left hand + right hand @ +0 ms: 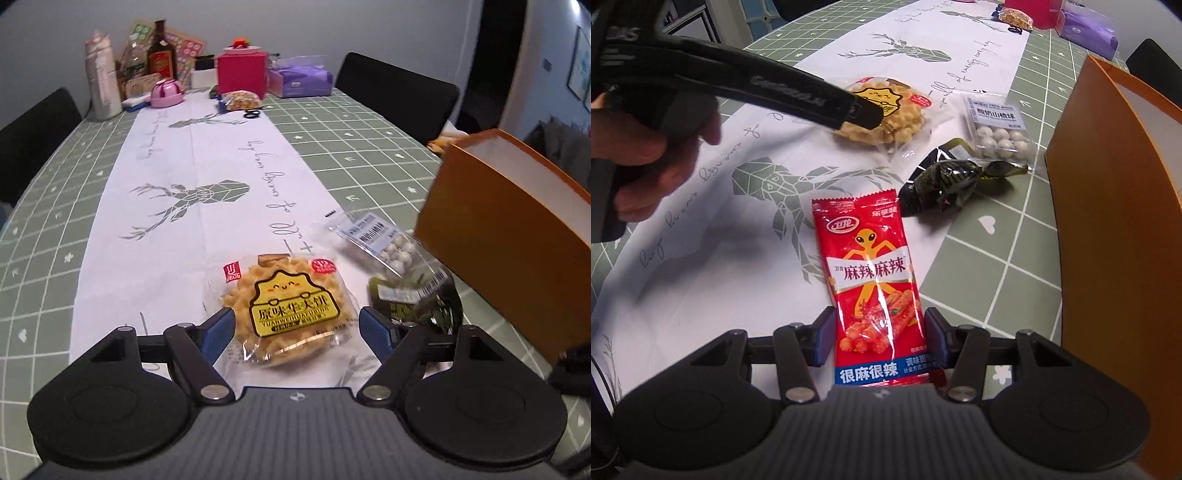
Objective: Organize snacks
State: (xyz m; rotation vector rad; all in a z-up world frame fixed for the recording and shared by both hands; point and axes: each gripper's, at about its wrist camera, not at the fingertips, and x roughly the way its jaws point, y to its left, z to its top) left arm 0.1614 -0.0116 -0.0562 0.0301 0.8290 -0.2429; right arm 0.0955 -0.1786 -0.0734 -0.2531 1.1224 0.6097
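1. My left gripper (297,326) stands wide, its blue pads either side of the round yellow waffle cake in its clear wrapper (286,308). Neither pad presses the wrapper, so nothing is held yet. The cake lies flat on the white deer-print runner (177,184) at the near end of the tabletop (55,206).

2. My right gripper (881,339) is about half open and straddles the red spicy-strip packet (873,291). The pads sit right at the packet's edges; I cannot tell whether they grip it.

3. The tall orange cardboard box (506,240) stands open at the right, near both snacks. I take it as where they go.

4. For the cake, I would lower until the pads are level with its thick middle, then close slowly. The crinkly film will likely slip, so I should catch the cake itself, not only the loose wrapper edge.

5. I should squeeze gently: the waffle looks brittle and may crumble.

6. The clear bag of white yoghurt balls (384,245) and the dark green twisted wrapper (417,299) lie just right of the cake. I should keep my right-hand pad clear of them as I close.

7. For the packet, I would grip across its narrow width and lift it flat before swinging right.

8. Both hands share a small space, so I would move one at a time to the box.
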